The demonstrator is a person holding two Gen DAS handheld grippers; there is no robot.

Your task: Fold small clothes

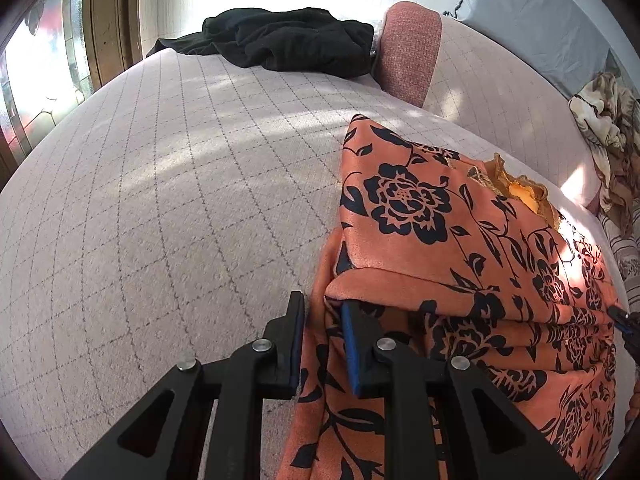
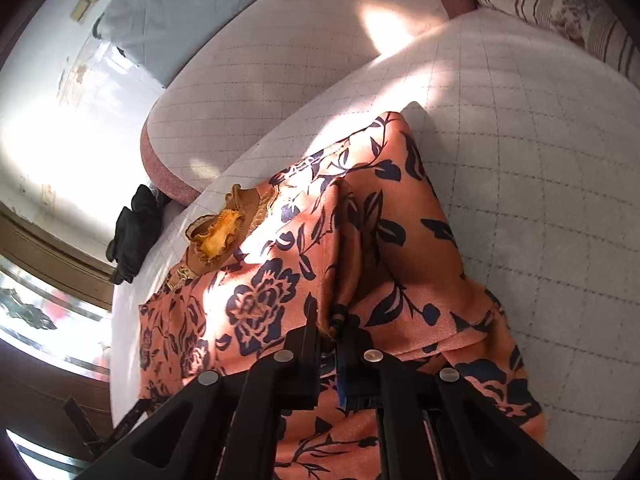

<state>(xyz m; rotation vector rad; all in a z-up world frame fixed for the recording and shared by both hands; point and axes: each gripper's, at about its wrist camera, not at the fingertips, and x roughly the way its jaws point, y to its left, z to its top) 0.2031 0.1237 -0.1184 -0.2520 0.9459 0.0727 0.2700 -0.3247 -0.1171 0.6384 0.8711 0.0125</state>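
An orange garment with black flower print (image 1: 420,208) lies partly folded on the quilted bed cover (image 1: 160,200), with a yellow frilled trim at its neck (image 1: 520,192). My left gripper (image 1: 322,312) is shut on a folded edge at the garment's near left corner, with cloth between its blue pads. In the right wrist view my right gripper (image 2: 326,320) pinches a bunched ridge of the same garment (image 2: 380,240), jaws nearly together. Its tip (image 1: 622,316) shows at the far right of the left wrist view.
A black garment (image 1: 288,40) lies crumpled at the bed's far side. A pink cushion (image 1: 408,52), a grey pillow (image 1: 532,12) and a heap of patterned cloth (image 1: 604,120) sit to the right. A window with coloured glass (image 1: 40,60) stands at the left.
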